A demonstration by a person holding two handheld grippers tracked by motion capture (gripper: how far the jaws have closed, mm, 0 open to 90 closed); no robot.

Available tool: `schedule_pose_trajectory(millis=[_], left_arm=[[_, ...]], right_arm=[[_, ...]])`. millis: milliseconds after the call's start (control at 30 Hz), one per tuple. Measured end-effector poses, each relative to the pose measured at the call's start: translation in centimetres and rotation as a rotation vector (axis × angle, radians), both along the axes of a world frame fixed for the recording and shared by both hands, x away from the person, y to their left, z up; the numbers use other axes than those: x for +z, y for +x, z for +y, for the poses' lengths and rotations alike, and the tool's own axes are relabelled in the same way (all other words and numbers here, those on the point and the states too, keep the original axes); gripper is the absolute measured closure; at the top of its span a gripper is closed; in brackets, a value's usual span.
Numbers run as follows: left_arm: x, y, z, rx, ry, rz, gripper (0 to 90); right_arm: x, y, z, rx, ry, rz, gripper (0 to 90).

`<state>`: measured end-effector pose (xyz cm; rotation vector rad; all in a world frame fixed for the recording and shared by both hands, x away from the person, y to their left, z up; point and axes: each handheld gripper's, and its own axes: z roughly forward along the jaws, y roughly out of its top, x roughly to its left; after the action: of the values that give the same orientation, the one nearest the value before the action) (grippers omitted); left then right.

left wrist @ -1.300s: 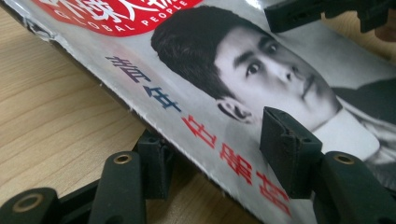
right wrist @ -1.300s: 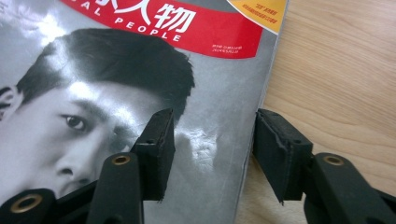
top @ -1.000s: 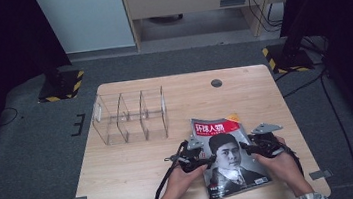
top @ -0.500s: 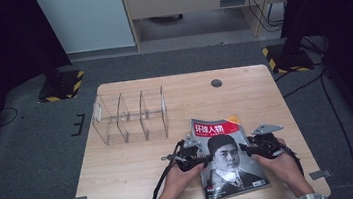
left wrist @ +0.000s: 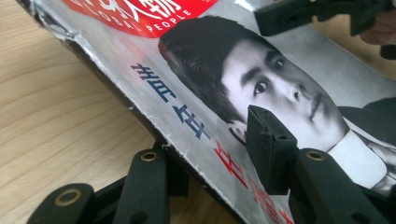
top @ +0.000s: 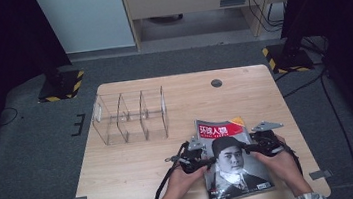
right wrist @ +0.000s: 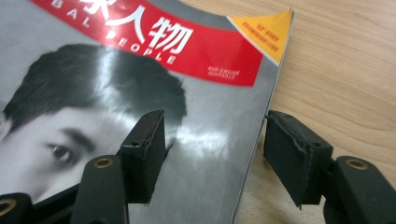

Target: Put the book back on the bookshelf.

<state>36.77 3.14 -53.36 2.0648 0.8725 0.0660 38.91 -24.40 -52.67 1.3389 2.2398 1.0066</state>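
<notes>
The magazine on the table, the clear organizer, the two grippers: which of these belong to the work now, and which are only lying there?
In the job:
- magazine, its edges between the jaws of both grippers
- left gripper, at its spine edge
- right gripper, at its open edge

Lying about:
- clear organizer, apart from the magazine
- dark round cap in the table

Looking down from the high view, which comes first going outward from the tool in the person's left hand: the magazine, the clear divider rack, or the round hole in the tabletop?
From the left tool:
1. Magazine: its left edge sits between that tool's jaws.
2. Clear divider rack: farther back, toward the table's left.
3. Round hole: near the far edge, the farthest.
</notes>
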Motion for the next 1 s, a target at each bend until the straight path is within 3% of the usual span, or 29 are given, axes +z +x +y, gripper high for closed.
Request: schedule_pose_trajectory(millis=[133, 233, 333, 467, 567, 767, 833, 1000], left_arm=[[0.0, 0.2, 0.0, -0.003, 0.001, 0.002, 58.4], [0.2, 0.4, 0.0, 0.002, 0.034, -0.020, 47.5], [0.6, 1.0, 0.0, 0.011, 0.035, -0.029, 37.1], [1.3, 2.3, 0.2, 0.009, 0.008, -0.013, 26.8], [1.7, 3.5, 0.3, 0.014, -0.015, 0.028, 21.5], [1.9, 5.5, 0.2, 0.018, -0.018, 0.074, 24.3], [2.0, 6.0, 0.2, 0.032, -0.031, 0.078, 28.1], [2.1, 6.7, 0.1, 0.046, -0.008, 0.075, 41.8]], right_arm=[[0.0, 0.2, -0.3, -0.022, 0.007, 0.007, 39.4], [-0.2, 0.4, -0.4, -0.020, -0.002, 0.012, 39.7], [-0.3, 0.5, -0.3, -0.019, 0.006, 0.013, 40.0], [-0.4, 0.6, -0.4, -0.018, 0.017, 0.016, 38.4], [-0.4, 0.6, -0.5, -0.021, 0.016, 0.017, 37.2], [-0.5, 0.6, -0.5, -0.014, 0.018, 0.010, 36.0], [-0.5, 0.6, -0.5, -0.013, 0.021, 0.010, 36.2], [-0.5, 0.5, -0.5, -0.012, 0.017, 0.009, 38.7]])
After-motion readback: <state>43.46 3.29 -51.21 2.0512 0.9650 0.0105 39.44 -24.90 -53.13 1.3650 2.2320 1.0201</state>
